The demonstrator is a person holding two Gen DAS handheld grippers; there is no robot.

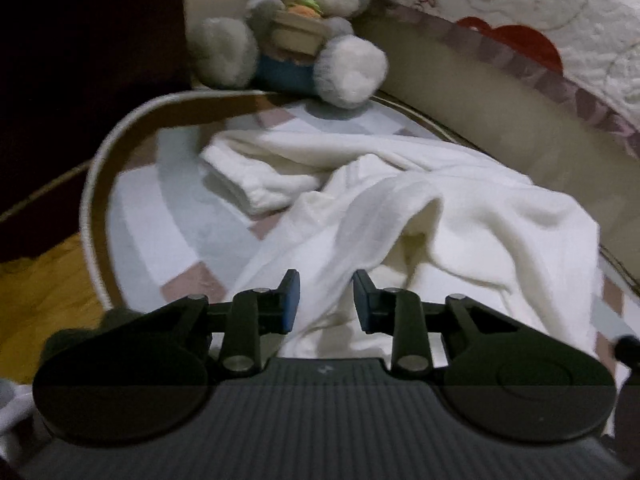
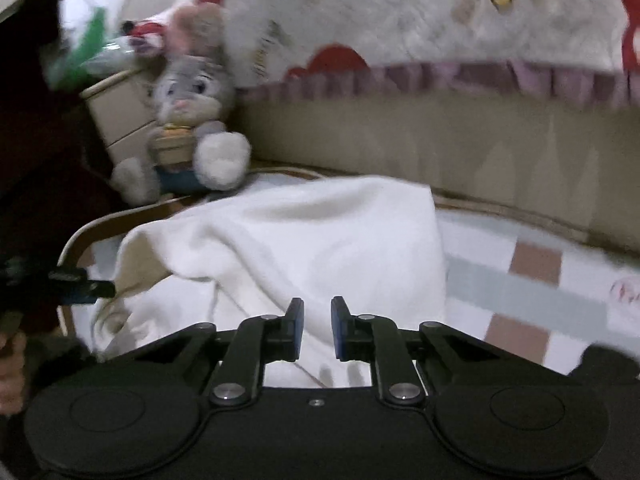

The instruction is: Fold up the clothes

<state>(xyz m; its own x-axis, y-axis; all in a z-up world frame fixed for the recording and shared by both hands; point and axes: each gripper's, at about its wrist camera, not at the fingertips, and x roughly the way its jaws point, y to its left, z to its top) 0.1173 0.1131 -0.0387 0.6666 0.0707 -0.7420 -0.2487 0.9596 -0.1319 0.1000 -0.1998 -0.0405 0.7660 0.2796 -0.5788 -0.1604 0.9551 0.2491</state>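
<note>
— Far along with the folding?

— Barely begun, by the look of it. White garment (image 1: pixel 420 208) heaped and creased on the checked mat (image 1: pixel 160 216), one sleeve (image 1: pixel 248 176) flung out to the side toward the stuffed rabbit (image 1: pixel 304 28). No clean edge, no flat panel yet. Everything left: spreading, smoothing, sleeves in, halves over.

— And from the other side?

— Same garment (image 2: pixel 320 232), one broad fold draped up like a tent, rest bunched beneath. Mat (image 2: pixel 520 280) bare to the right of it, bed frame (image 2: pixel 440 140) just behind.

— Left gripper (image 1: pixel 326 300)?

— Low over the near edge of the cloth, pointing along it toward the rabbit. Fingers (image 1: pixel 290 300) parted a fair way, a ridge of cloth rising between them, not pinched as far as visible.

— Right gripper (image 2: pixel 317 328)?

— Also low at the near edge, level, facing the bed. Fingers (image 2: pixel 296 328) at a narrower gap, cloth showing through; holding nothing, seemingly.
</note>
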